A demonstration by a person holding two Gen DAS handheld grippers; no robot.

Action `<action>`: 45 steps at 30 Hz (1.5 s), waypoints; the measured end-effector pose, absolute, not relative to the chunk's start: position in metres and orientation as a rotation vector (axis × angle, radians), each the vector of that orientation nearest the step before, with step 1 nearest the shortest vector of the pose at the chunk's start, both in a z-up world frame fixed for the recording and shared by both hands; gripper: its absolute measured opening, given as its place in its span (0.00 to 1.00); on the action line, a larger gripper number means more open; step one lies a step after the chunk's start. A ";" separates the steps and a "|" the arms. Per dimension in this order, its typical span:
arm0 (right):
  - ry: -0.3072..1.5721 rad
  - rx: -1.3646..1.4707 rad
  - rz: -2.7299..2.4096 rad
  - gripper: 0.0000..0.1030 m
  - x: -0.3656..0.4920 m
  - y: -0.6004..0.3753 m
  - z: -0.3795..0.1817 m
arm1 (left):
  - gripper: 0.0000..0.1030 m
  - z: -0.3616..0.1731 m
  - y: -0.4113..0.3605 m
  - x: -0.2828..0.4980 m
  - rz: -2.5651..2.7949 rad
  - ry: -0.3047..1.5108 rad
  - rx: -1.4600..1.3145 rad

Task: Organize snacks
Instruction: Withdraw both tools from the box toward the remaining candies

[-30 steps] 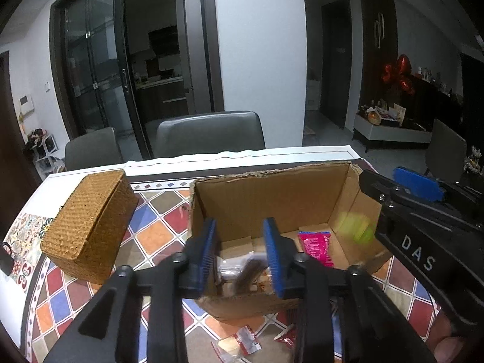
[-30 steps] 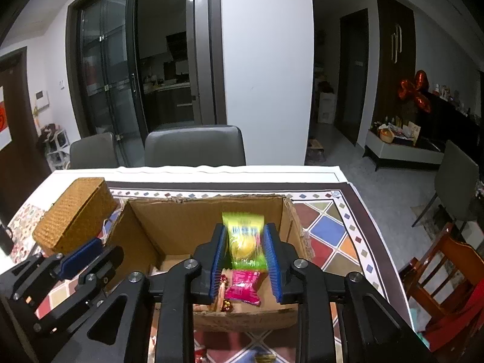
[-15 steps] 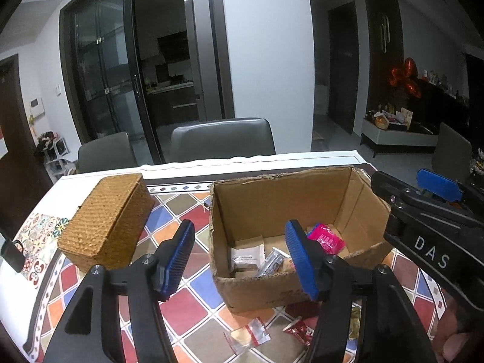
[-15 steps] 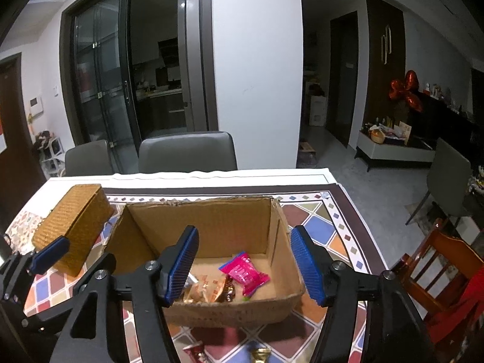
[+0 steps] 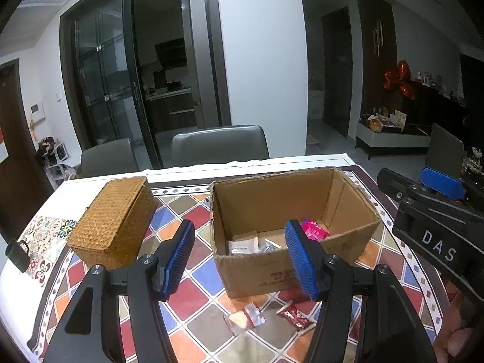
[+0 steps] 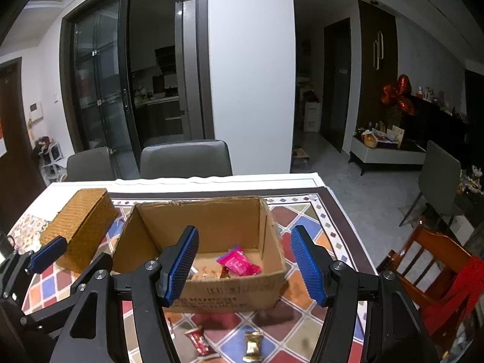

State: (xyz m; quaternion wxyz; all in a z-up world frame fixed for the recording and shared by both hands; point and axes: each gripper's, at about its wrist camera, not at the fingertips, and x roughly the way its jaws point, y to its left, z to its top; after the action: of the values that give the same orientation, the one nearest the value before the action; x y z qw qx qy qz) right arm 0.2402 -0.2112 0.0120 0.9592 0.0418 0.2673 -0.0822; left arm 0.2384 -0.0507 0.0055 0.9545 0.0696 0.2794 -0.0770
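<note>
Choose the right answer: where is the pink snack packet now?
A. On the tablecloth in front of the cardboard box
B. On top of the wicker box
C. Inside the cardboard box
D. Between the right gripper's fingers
C: the pink snack packet lies on the floor of the open cardboard box; nothing is between the right gripper's open jaws.

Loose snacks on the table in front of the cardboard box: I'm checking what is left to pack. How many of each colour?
Dark red foil packet: 1
Gold twisted wrapper: 1
Clear packet with red top: 1
Total: 3
</note>
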 end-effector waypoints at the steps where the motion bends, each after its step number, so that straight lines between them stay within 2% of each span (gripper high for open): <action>1: 0.542 0.086 -0.169 0.62 0.238 -0.211 0.013 | 0.60 0.006 -0.051 0.236 -0.159 0.568 0.143; 18: 0.543 0.093 -0.214 0.62 0.192 -0.204 0.015 | 0.60 0.006 -0.045 0.196 -0.208 0.565 0.158; 45: 0.647 0.157 -0.315 0.63 0.130 -0.186 -0.048 | 0.60 -0.048 -0.014 0.162 -0.308 0.622 0.235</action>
State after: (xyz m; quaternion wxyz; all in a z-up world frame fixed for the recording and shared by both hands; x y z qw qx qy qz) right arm 0.1302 -0.1863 -0.0481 0.9329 0.0769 0.3163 -0.1542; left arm 0.1615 -0.0137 -0.0479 0.9336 0.1148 0.3041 -0.1508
